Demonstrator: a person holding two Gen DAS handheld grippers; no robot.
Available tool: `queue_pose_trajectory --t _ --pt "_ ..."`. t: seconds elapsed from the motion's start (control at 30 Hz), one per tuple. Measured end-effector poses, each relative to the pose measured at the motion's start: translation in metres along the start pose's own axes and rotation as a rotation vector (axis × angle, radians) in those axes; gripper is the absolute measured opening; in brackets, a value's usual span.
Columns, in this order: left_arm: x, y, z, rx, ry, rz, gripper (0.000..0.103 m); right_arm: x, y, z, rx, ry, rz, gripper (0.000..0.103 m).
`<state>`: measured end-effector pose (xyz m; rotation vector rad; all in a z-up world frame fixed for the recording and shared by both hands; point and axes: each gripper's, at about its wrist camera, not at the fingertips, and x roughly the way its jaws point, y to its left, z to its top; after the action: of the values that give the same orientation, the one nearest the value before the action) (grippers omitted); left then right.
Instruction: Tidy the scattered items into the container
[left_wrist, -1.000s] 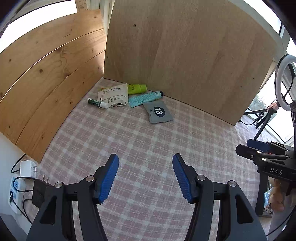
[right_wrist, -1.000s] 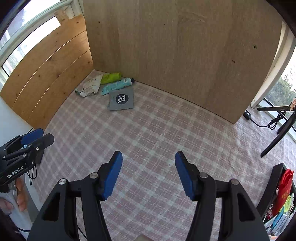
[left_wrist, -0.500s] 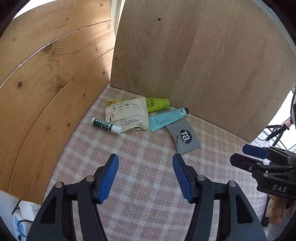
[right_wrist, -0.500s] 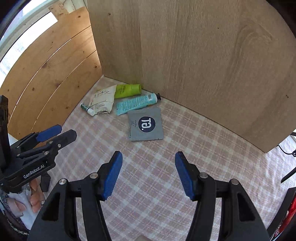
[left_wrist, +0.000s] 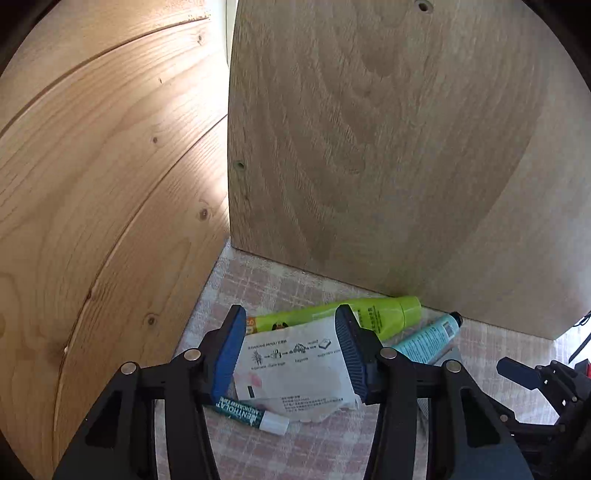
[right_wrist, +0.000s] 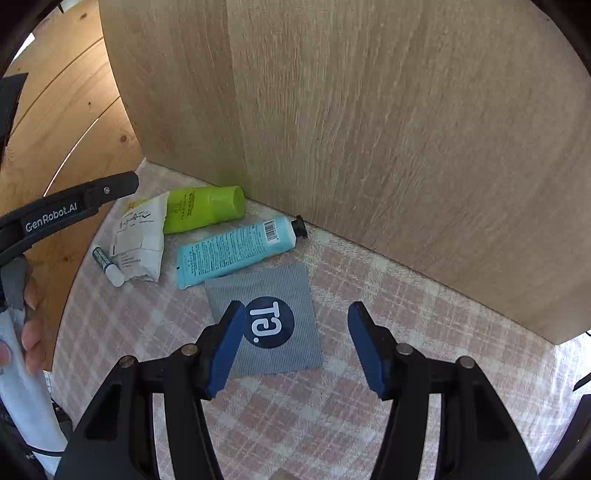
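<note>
Here my left gripper (left_wrist: 291, 350) points down over the white packet (left_wrist: 295, 373), its blue pads on either side of the packet's upper part. The jaws are closing, the packet between them, but I cannot see the pads pressing it. The packet is crumpled along its near edge and lies partly over the green tube (left_wrist: 354, 317), which lies along the foot of the far board (left_wrist: 388, 147). A dark green balm stick (left_wrist: 251, 415) with a white cap lies just near of the packet, touching or tucked under its edge.

To the right, the blue tube (right_wrist: 236, 251) lies slanted, its black cap close to the board. Its flat end overlaps the far edge of the grey sachet (right_wrist: 266, 317), which lies flat on the pink checked cloth (right_wrist: 295, 424).

My right gripper (right_wrist: 295, 343) hangs spread above the sachet. Its left pad sits over the sachet's left part, the right pad over bare cloth to the right. Nothing is pinched there.

From the right wrist view my other gripper reaches in from the left above the packet, and the fingers (right_wrist: 31, 332) of my left hand show at the left edge. A plank wall (left_wrist: 92, 184) closes the left side and meets the board at the far corner. No container is in view.
</note>
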<state>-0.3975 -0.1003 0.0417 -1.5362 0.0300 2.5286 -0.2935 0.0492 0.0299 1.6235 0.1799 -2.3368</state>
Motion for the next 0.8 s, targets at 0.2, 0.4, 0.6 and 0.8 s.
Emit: queue_pose_trajectory --t 0.2,0.4,0.6,0.8 --pt "0.031 -0.006 0.001 0.006 0.013 0.029 0.045 0.018 0.017 0.011 -0.041 -0.006 -0.041 0.057" --pt "0.050 -0.004 0.000 -0.008 0.030 0.050 0.044 0.035 0.034 0.016 -0.077 0.007 -0.071 0.057" --pt "0.045 -0.016 -0.019 0.044 0.027 0.028 0.040 0.038 0.034 0.012 -0.081 0.043 -0.053 0.049" --pt "0.021 -0.032 -0.071 0.091 0.011 0.018 0.036 0.023 0.019 -0.019 -0.089 0.088 -0.031 0.035"
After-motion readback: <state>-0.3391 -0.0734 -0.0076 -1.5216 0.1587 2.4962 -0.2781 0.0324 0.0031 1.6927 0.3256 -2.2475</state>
